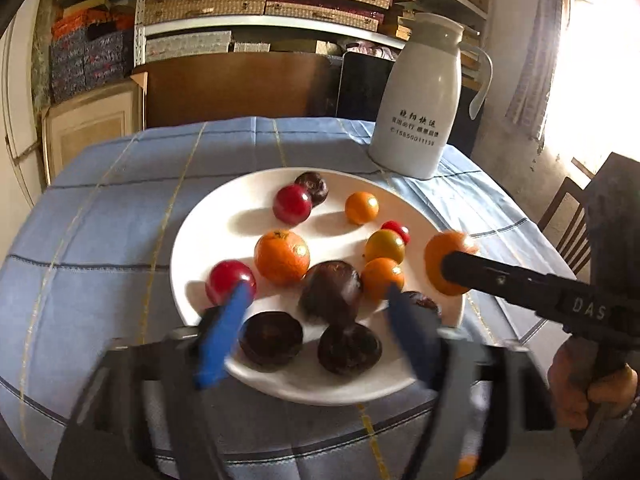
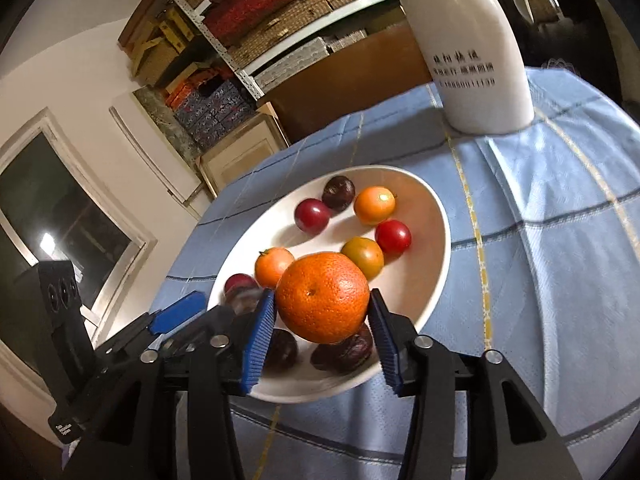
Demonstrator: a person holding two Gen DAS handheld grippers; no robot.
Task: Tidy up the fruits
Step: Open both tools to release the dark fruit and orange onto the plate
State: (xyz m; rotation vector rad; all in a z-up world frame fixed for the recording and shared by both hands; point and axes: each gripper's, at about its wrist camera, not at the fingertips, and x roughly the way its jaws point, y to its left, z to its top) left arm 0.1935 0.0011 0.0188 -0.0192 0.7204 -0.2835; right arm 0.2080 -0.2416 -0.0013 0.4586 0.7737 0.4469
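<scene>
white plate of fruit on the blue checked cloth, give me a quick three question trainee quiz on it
1. True or false: the right gripper holds a large orange mandarin above the round white plate.
2. Which tall thing stands behind the plate: A) white jug with a handle B) green bottle C) glass vase?
3. Fill in: the left gripper has its jaws ____.

Key: 1 true; 2 A; 3 open, holding nothing.
</scene>
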